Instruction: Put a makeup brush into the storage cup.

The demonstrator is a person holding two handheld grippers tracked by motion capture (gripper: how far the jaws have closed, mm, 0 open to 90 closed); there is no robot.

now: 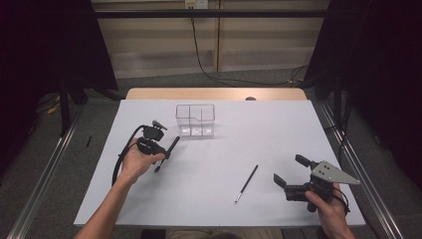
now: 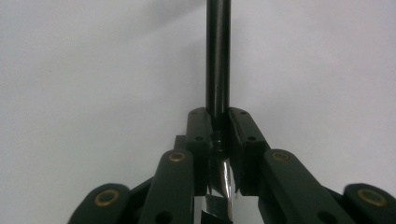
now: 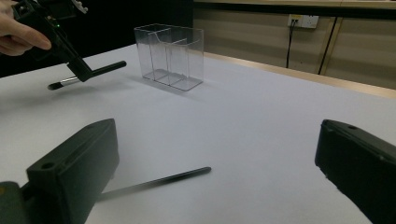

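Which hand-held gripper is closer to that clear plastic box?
Left. The left hand-held gripper, gripping a black brush, sits just beside the clear box; the right hand-held gripper waits across the table's near corner.

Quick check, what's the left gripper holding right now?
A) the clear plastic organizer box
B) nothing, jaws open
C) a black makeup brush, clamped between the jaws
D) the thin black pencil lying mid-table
C: the left gripper has its jaws shut on the black makeup brush, held above the white table; the thin black pencil lies loose and the clear plastic organizer box stands untouched.
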